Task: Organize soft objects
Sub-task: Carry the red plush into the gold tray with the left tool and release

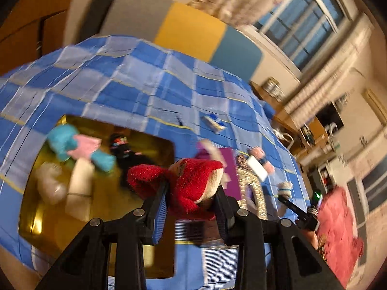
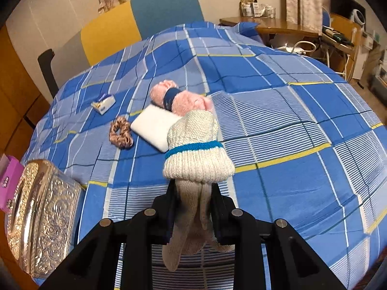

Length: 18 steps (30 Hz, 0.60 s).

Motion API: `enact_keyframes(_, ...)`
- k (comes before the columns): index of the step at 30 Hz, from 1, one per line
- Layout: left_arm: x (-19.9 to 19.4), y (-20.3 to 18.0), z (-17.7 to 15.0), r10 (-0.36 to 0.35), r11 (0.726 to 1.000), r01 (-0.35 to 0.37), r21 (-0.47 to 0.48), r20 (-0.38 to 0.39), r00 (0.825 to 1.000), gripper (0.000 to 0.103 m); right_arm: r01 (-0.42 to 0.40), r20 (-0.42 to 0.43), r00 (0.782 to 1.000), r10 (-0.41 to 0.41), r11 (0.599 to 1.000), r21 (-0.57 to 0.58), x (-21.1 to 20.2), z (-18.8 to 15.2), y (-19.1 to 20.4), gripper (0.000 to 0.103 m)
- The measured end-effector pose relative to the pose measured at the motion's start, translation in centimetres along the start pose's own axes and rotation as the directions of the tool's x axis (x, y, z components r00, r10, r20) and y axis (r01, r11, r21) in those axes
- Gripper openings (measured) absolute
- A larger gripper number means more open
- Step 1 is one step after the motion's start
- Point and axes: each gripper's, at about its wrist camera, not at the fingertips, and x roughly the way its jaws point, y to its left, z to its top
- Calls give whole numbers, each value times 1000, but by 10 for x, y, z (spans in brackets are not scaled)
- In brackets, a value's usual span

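Note:
My left gripper (image 1: 191, 193) is shut on a red and beige plush toy (image 1: 188, 181), held just right of the gold tray (image 1: 154, 145) on the bed. In the tray lie a blue and pink plush (image 1: 72, 145), a black item (image 1: 128, 154) and white soft things (image 1: 79, 186). My right gripper (image 2: 192, 191) is shut on a cream knitted glove with a blue band (image 2: 196, 149), held above the bed. A pink fluffy sock roll (image 2: 181, 99), a white sponge (image 2: 154, 125) and a brown scrunchie (image 2: 121, 133) lie on the blue checked bedspread (image 2: 278, 111).
An ornate silver box (image 2: 41, 220) and a purple box (image 2: 9, 183) stand at the left bed edge. A small blue and white pack (image 2: 103, 104) lies further back. Chairs (image 2: 167, 7) stand behind the bed, a desk (image 2: 278, 26) at the right.

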Motion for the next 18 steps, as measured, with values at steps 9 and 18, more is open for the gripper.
enact_keyframes(9, 41, 57, -18, 94, 994, -97, -55, -63, 994, 35, 16, 82, 997, -14, 1000, -21, -13, 2, 1, 25)
enact_keyframes(18, 86, 88, -19, 158, 985, -163, -56, -82, 984, 60, 3, 159, 987, -4, 1000, 9, -39, -14, 13, 25)
